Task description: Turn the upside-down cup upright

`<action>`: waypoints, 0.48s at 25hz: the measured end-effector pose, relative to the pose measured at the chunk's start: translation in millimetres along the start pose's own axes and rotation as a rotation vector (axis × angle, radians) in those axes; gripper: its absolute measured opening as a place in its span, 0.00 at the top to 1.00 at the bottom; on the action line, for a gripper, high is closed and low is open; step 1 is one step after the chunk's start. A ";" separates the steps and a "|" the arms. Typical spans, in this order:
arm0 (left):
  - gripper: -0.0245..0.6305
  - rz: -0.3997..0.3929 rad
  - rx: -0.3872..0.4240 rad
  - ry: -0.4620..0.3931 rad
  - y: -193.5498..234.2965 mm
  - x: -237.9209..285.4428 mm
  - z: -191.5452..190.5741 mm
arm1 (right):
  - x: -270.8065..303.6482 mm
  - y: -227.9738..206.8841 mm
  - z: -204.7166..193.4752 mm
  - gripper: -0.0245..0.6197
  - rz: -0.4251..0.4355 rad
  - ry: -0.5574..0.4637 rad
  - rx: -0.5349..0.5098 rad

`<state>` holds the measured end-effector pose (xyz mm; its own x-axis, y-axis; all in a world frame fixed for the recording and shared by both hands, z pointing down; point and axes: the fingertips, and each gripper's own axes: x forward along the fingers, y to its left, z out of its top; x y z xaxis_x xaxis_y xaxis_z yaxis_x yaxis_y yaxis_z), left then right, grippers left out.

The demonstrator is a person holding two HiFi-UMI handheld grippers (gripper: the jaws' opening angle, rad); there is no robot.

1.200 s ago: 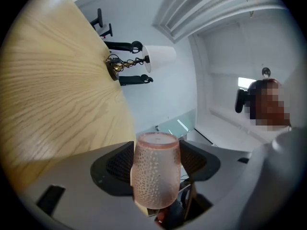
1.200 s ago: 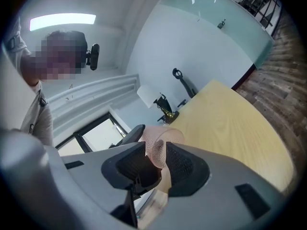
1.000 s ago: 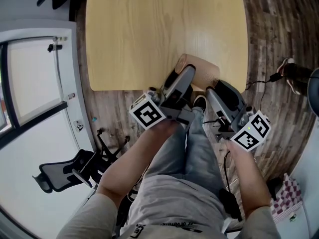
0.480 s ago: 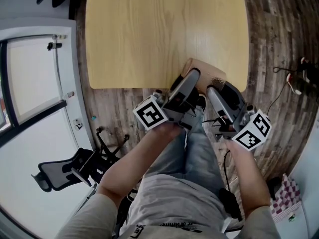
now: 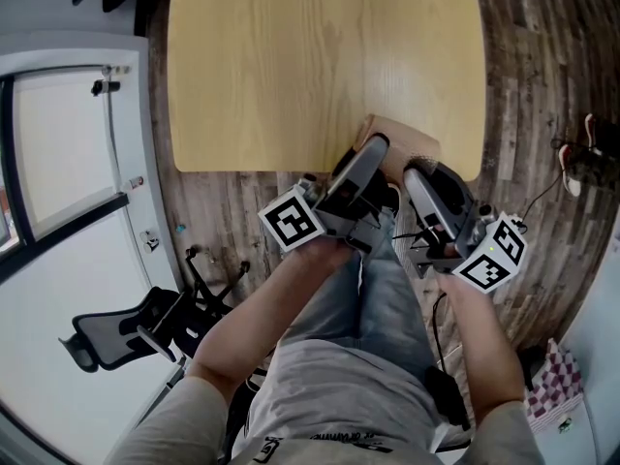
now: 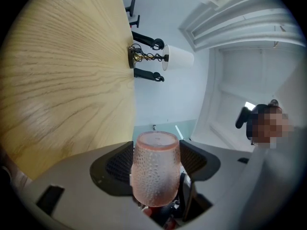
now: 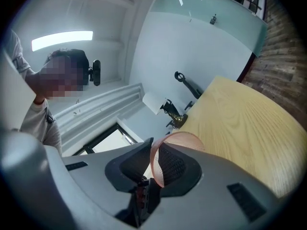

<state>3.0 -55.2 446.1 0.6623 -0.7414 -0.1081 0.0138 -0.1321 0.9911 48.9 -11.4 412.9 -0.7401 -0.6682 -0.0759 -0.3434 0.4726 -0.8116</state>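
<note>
Cup (image 5: 405, 143) and both grippers meet close in front of the person's knees, at the near edge of the table (image 5: 291, 56). The left gripper (image 5: 376, 148) is closed around the cup's rounded, dimpled body, one pad on each side, as its own view shows. The right gripper (image 5: 415, 172) has its jaws nearly together, pinching the thin wall at the cup's rim, with the open mouth showing just past them. From the head view the cup looks tipped on its side rather than standing either way up, and whether it touches the wood cannot be told.

This looks like the middle of the turn: the cup is gripped and partly rotated, not yet set down. The next move probably calls for one gripper to let go, likely the right one at the rim, so the other can roll the mouth upward and lower the base flat onto the table, further in from the edge. Beyond lies bare tabletop, with a lamp (image 6: 178, 57) at its far side.
</note>
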 end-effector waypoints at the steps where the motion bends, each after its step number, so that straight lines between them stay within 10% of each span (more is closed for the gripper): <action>1: 0.50 -0.008 0.007 0.006 -1.6 0.8 0.5 | 0.6 1.2 0.8 0.87 0.007 -0.005 0.009; 12: 0.51 -0.046 0.086 0.038 -11.3 3.5 3.5 | 4.8 8.5 5.9 0.91 0.020 0.007 -0.027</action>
<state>2.5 -58.6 434.2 0.6905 -0.7080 -0.1483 -0.0184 -0.2222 0.9748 45.8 -14.0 402.3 -0.7512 -0.6542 -0.0876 -0.3439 0.5012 -0.7940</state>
